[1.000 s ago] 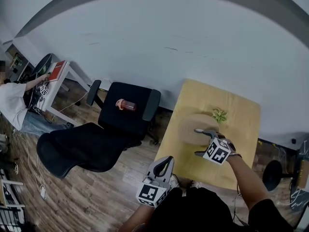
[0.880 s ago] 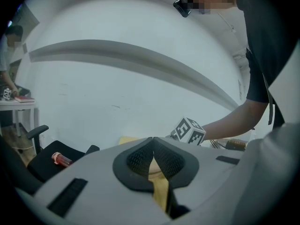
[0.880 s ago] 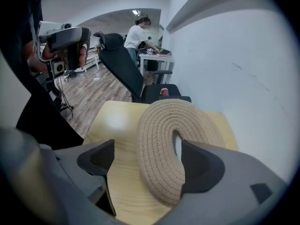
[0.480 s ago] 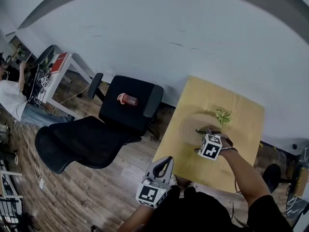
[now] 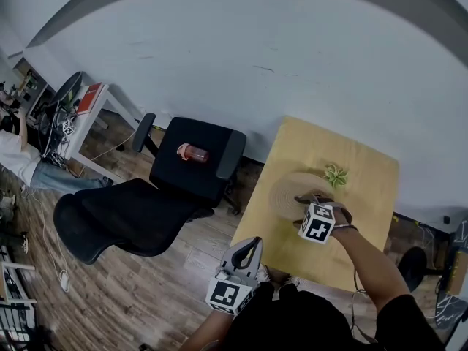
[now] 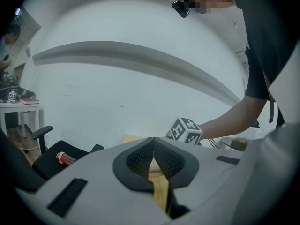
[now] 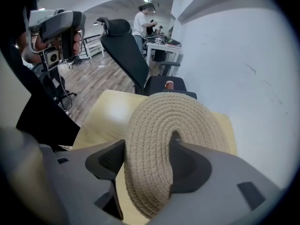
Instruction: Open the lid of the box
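A round woven rope lid (image 5: 287, 189) covers the box on the pale wooden table (image 5: 365, 196). In the right gripper view the lid (image 7: 187, 114) fills the middle, and its near edge stands between the two dark pads. My right gripper (image 7: 143, 159) is closing, with both pads against the rope, one on the rim and one by the centre. In the head view my right gripper (image 5: 305, 200) sits over the lid's near side. My left gripper (image 5: 247, 246) hangs shut and empty off the table's near left corner, and shows again as the left gripper (image 6: 152, 159) with its pads together.
A small green plant (image 5: 335, 174) stands on the table just behind the lid. A black office chair (image 5: 205, 159) with a red bottle (image 5: 191, 154) on its seat stands left of the table, and a second black chair (image 5: 117, 221) nearer. A person sits at a white desk (image 5: 91, 112) far left.
My right gripper moved a little forward onto the lid's near edge and its jaws narrowed around the rope. The left gripper stayed where it was.
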A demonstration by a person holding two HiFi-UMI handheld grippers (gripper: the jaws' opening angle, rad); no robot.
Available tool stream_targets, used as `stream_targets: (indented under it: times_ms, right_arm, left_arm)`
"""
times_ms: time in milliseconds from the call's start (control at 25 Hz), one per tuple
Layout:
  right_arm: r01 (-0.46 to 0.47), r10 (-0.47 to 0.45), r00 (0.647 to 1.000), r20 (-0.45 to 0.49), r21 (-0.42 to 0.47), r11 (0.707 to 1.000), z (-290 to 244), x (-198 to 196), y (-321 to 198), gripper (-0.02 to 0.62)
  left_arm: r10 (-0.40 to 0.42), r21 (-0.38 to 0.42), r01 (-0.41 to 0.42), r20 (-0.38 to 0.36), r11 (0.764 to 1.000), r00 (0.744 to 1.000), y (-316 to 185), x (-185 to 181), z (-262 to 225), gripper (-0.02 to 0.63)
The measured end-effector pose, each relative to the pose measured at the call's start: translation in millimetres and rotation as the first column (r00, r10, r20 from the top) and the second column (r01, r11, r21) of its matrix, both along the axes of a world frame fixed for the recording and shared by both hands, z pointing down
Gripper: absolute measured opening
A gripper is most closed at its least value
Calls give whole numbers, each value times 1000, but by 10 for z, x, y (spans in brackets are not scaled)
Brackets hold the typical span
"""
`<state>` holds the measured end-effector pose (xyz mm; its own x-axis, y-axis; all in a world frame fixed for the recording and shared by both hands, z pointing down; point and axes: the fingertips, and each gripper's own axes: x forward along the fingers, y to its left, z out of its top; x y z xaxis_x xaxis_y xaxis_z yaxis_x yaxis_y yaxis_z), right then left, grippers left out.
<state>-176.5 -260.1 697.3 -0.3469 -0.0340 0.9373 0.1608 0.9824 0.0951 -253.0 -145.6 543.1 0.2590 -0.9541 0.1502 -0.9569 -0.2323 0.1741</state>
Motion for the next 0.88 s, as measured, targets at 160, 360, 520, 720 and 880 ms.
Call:
stream_targets:
  times_ms: [160,360,520,720,880]
  right_arm:
    - [-4,1,999,48,46,999,-190,12,104,310]
    - [-24,15,995,98,91,996,-447,147,253,308]
    - [-63,47,991,123,126,990,-622,373,352,307]
    - [-118,100,988,121,157,980,-740,793,467,305]
    - [-176,162,982,97,155,972,-705,1209,538,304]
  left_arm:
    - [2,-9,-2,-7,1000,1000,33,19,8,19]
    - [28,-6,-28,-9,1000,1000,24,138,-15,20]
    - [78,-1,-78,-8,997,997,-8,287,-35,20]
    - [139,1,-139,-1,990,990,-68,480,-56,20]
    - [197,2,-197,2,980,980,-138,699,-48,20]
